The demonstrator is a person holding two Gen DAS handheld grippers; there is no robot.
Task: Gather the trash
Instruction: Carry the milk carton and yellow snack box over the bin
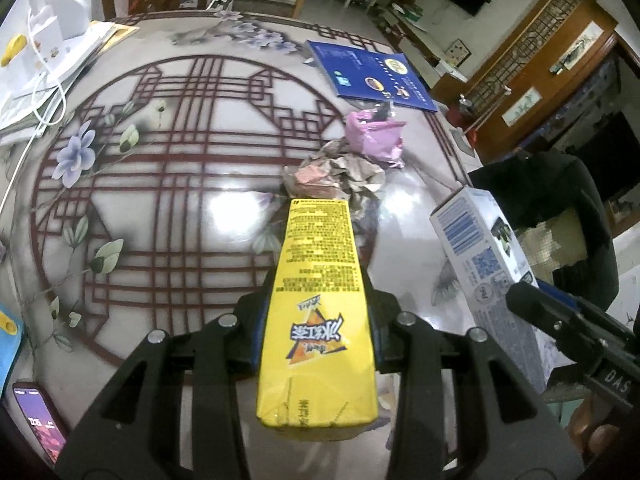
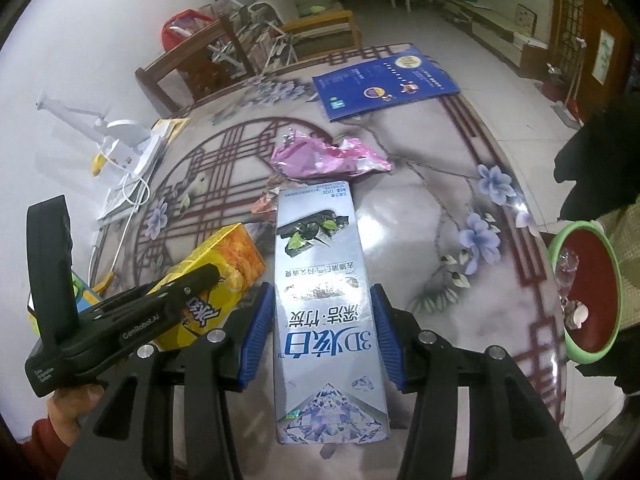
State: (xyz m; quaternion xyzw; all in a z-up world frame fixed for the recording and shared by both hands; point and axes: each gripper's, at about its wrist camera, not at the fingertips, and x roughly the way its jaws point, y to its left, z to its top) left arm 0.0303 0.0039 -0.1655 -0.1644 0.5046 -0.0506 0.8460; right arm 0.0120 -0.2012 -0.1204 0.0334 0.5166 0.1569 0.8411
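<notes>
A yellow drink carton [image 1: 316,312] is clamped lengthwise in the left gripper [image 1: 318,320], and a silver toothpaste box [image 2: 326,312] likewise in the right gripper [image 2: 324,320], seemingly so both can be carried off together; both grippers are pitched steeply down over the table [image 1: 168,184]; crumpled paper [image 1: 336,176] and a pink wrapper [image 2: 324,158] are left near the table's middle, a red bin [image 2: 588,292] being seen beyond its right edge.
</notes>
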